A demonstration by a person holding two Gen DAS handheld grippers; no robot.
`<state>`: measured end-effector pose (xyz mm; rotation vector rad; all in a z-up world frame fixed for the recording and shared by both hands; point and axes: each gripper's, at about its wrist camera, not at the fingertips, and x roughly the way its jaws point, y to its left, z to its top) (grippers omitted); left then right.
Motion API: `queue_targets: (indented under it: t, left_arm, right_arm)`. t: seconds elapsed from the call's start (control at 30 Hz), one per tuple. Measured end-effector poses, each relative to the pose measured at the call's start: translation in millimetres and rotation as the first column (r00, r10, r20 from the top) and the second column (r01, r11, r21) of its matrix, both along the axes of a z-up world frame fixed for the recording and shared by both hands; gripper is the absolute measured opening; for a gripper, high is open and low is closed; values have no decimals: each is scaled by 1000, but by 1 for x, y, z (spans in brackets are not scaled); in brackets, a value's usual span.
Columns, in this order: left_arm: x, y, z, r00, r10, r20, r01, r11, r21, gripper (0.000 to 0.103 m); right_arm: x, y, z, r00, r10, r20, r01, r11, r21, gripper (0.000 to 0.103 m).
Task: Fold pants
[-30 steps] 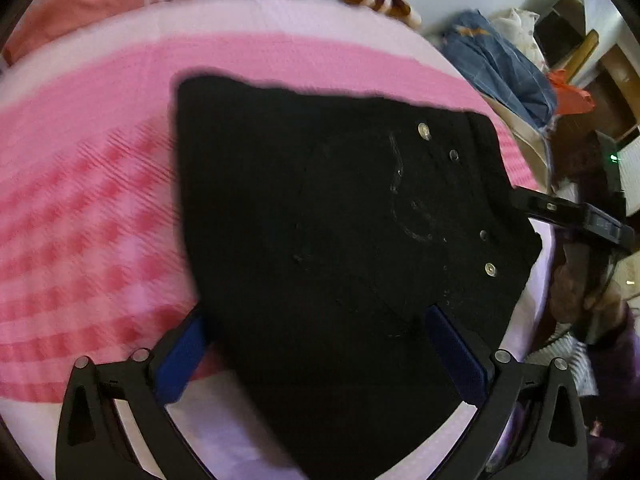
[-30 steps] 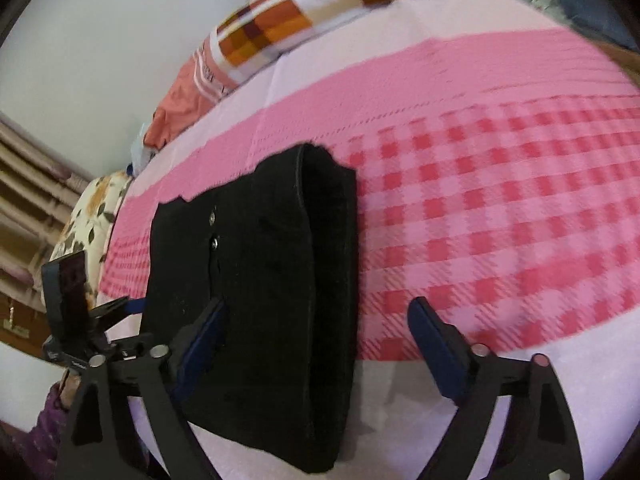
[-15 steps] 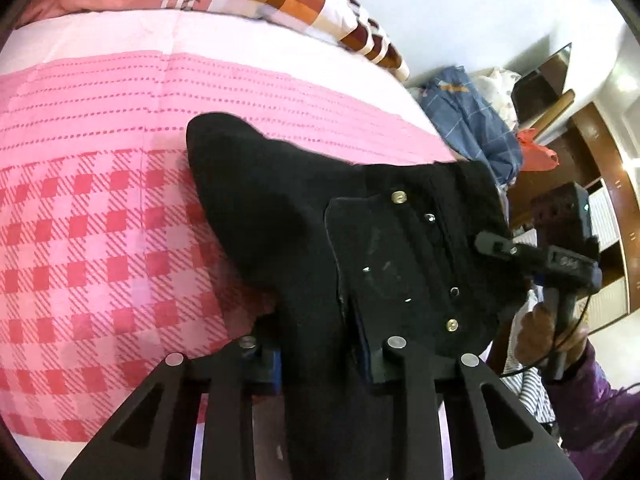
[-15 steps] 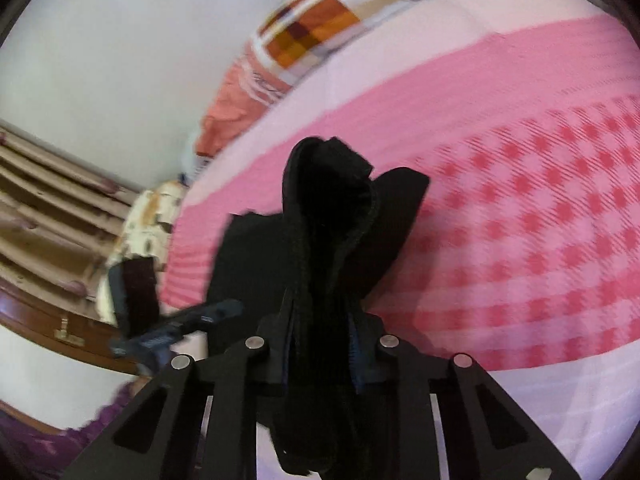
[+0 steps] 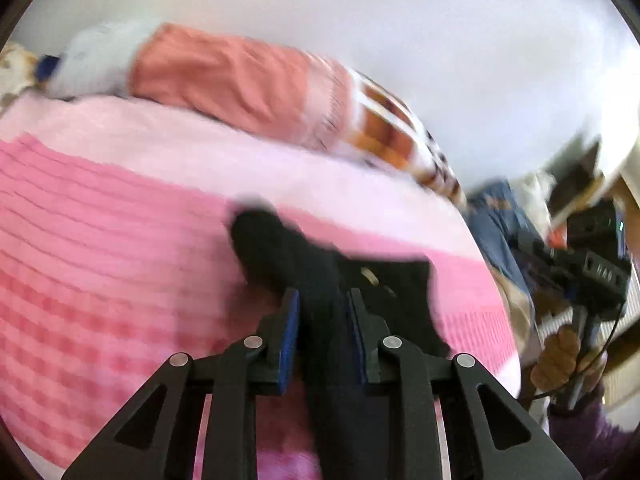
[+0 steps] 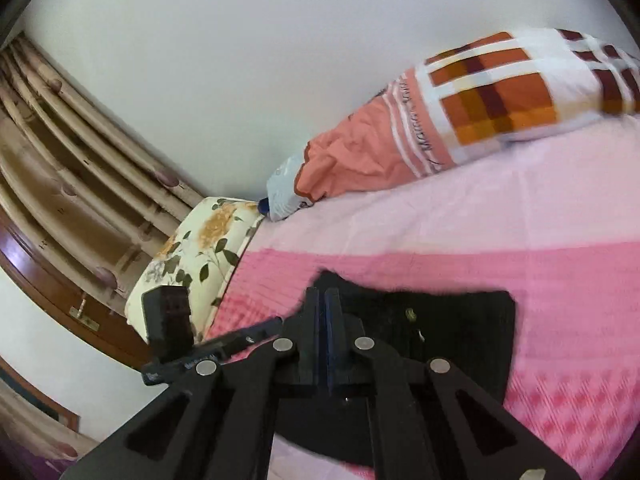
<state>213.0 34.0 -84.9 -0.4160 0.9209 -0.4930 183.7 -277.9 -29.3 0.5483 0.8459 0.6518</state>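
Soft, limp, thick black pants, draping toward 12 o'clock; pinched at the near hem by left gripper, closing, and right gripper, pressed nearly together.

L gripper jaws closing on black pants over bed.

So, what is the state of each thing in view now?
Black pants: lifted at the near edge, the rest lying on the bed.
Left tool: closing, with pants fabric between its pads.
Right tool: pads together at the pants' edge.
Pink bedsheet: spread flat.
Checked pillow: lying at the bed's far end.
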Motion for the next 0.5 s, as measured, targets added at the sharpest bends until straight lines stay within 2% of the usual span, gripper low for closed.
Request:
queue_targets:
  t: [0.07, 0.1, 0.13, 0.17, 0.2, 0.23, 0.27, 0.33, 0.43, 0.5]
  left_arm:
    - [5, 21, 7, 999, 34, 43, -37, 997, 68, 23]
    - [8, 26, 6, 999, 37, 38, -40, 996, 81, 23]
    - [10, 33, 2, 999, 34, 25, -35, 997, 73, 23]
    - [14, 38, -4, 1000, 20, -3, -20, 998, 60, 24]
    - [16, 40, -10, 999, 11, -31, -9, 998, 58, 25]
    - [20, 39, -23, 996, -15, -87, 19, 999, 45, 31]
    - [18, 42, -34, 990, -44, -135, 47, 999, 25, 43]
    - [16, 35, -53, 978, -80, -194, 83, 997, 4, 53]
    - [16, 19, -76, 951, -156, -266, 154, 988, -27, 54]
    - [14, 5, -87, 929, -212, -305, 200, 977, -73, 56]
  right_arm:
    - [-3, 5, -9, 1000, -31, -1, 30, 994, -105, 6]
    - [-4, 1, -18, 999, -40, -21, 37, 990, -132, 8]
    - [-4, -7, -32, 996, -50, -70, 39, 989, -145, 17]
    - [-6, -16, -45, 992, -59, -112, 41, 986, -160, 44]
    - [-9, -25, -57, 987, -78, -137, 51, 980, -193, 58]
    - [-11, -32, -66, 984, -95, -150, 60, 972, -228, 69]
    - [-15, -38, -77, 979, -106, -172, 58, 963, -263, 69]
    - [-19, -49, -94, 970, -108, -217, 47, 962, -270, 69]
    - [-19, -52, -108, 963, -115, -244, 45, 961, -274, 69]
    - [-12, -50, -118, 958, -89, -273, 28, 975, -220, 69]
